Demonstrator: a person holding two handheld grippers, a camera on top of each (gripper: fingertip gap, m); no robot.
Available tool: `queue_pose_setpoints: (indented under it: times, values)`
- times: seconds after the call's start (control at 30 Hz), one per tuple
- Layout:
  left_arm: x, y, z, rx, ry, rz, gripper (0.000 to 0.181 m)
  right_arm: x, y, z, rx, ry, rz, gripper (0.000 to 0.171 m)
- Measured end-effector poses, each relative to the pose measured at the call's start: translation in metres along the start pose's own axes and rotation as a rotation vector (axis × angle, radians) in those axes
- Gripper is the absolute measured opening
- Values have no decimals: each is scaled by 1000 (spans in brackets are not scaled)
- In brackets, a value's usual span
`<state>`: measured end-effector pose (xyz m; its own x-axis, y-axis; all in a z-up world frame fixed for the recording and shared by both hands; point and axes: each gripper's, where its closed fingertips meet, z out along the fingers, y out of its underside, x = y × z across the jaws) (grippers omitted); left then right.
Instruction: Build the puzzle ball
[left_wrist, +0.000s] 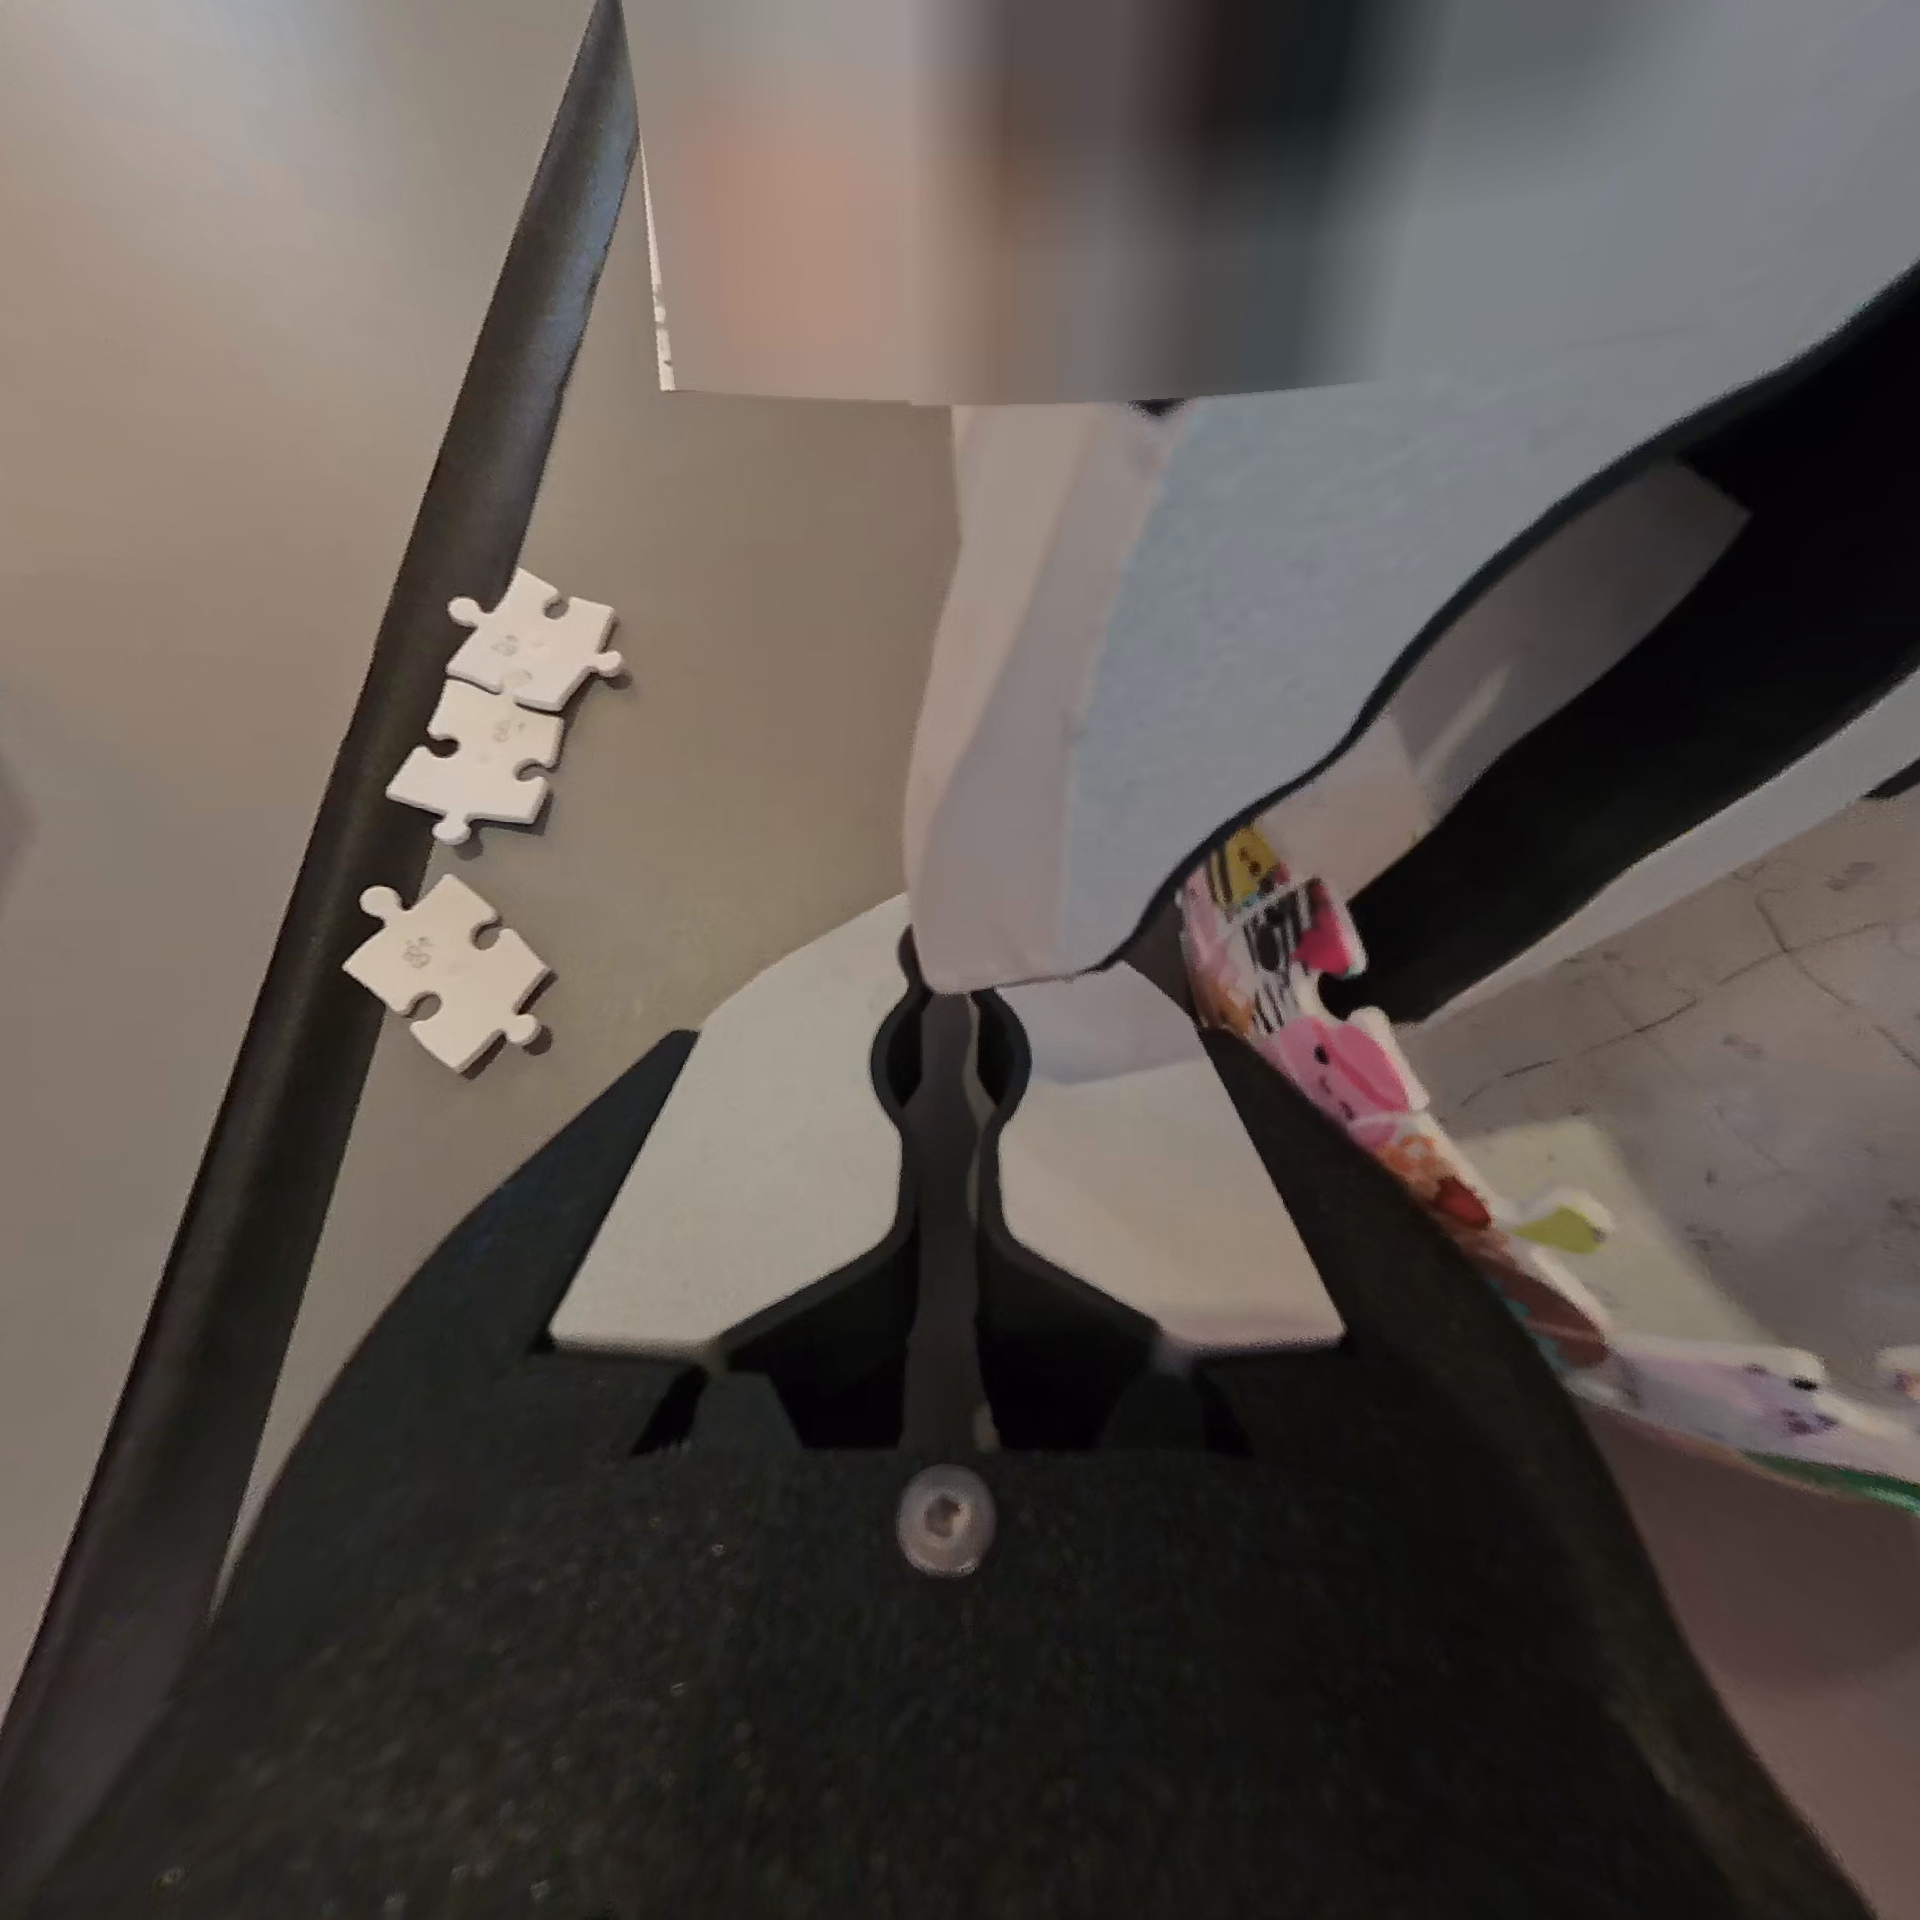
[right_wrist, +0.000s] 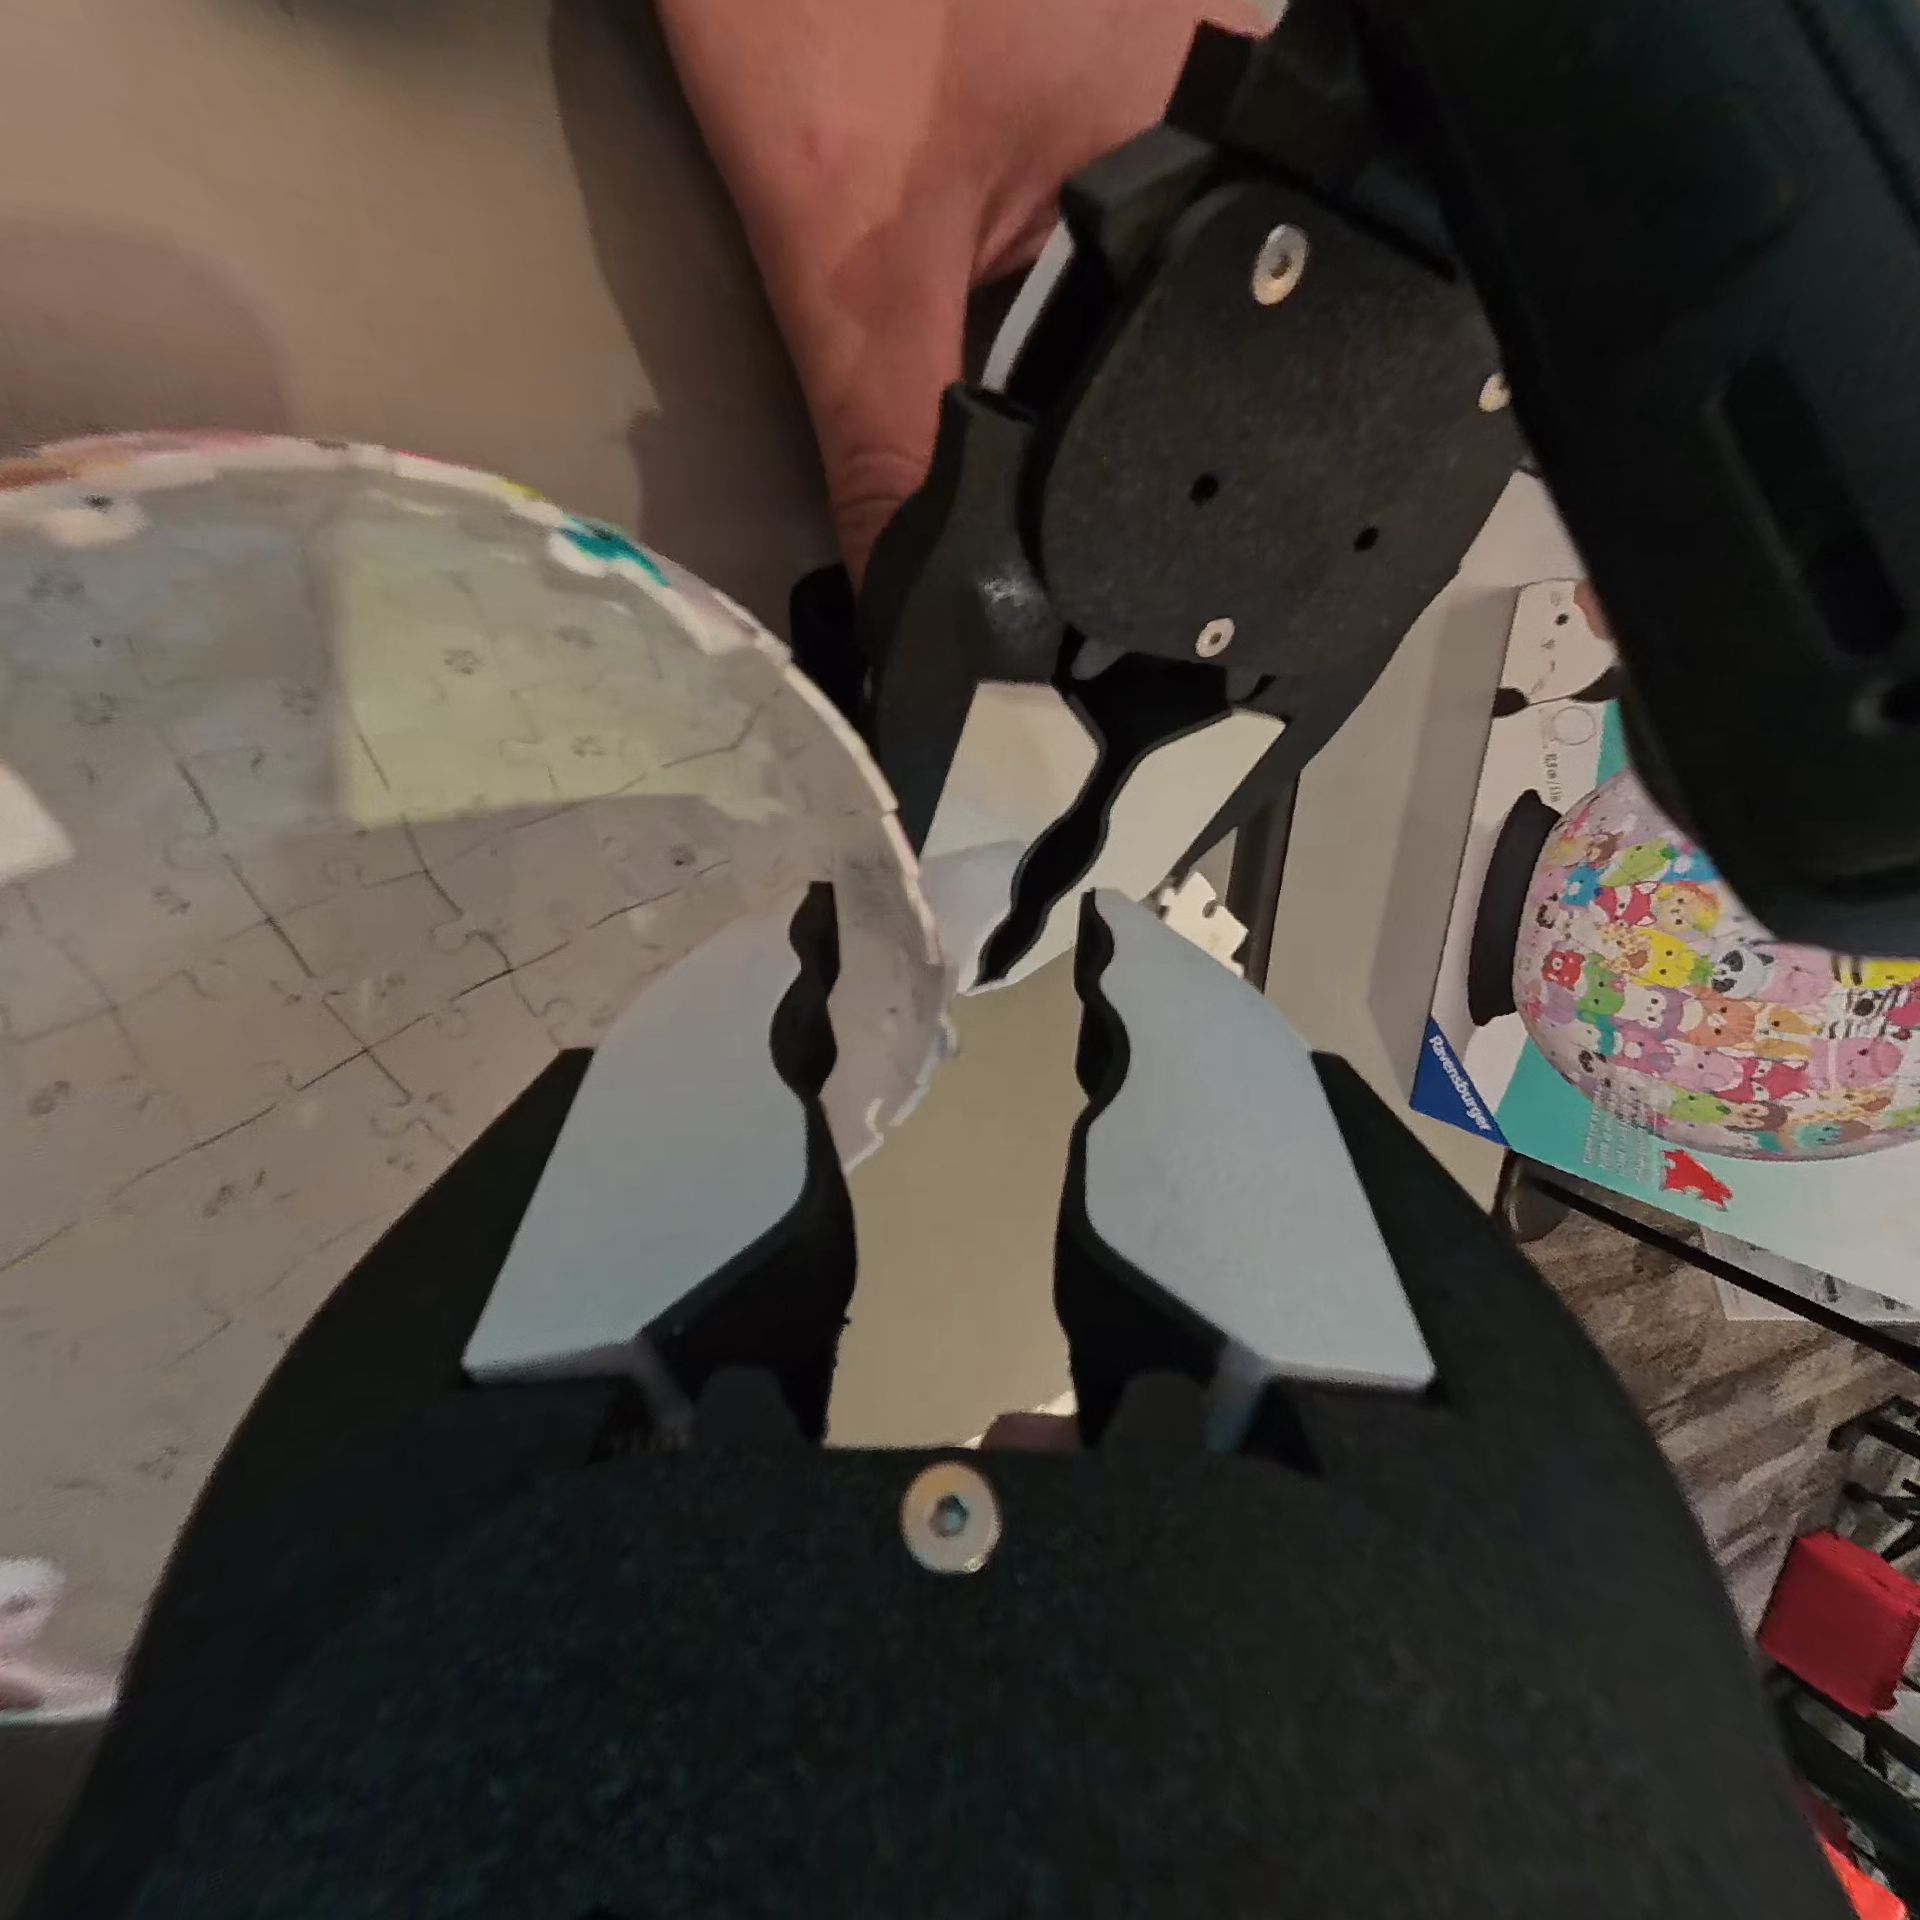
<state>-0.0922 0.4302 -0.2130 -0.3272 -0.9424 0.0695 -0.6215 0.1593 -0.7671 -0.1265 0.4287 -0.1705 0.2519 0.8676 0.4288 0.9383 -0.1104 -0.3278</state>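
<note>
While the left tool (left_wrist: 951, 1003) is pinched shut at its tips, whether on anything I cannot tell, the right tool (right_wrist: 951, 935) gapes empty beside the rim of the half-built puzzle ball (right_wrist: 312, 831) on its left. Left of the left tool, three white puzzle pieces (left_wrist: 488, 790) lie face down along the grey surface's (left_wrist: 748, 644) dark edge. Right of the right tool stands the puzzle's lettered box (right_wrist: 1662, 1018), picturing the colourful ball, over a mottled floor (right_wrist: 1683, 1371).

a grey table (left_wrist: 748, 644) with a dark edge carries three white puzzle pieces (left_wrist: 480, 750), face down.
</note>
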Motion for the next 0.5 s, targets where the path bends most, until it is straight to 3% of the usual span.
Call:
queue_pose_setpoints:
  times: [0.5]
  values:
    - [7, 6, -6, -4, 43, -6, 0, 4, -2, 4, 18, 10, 29, 45]
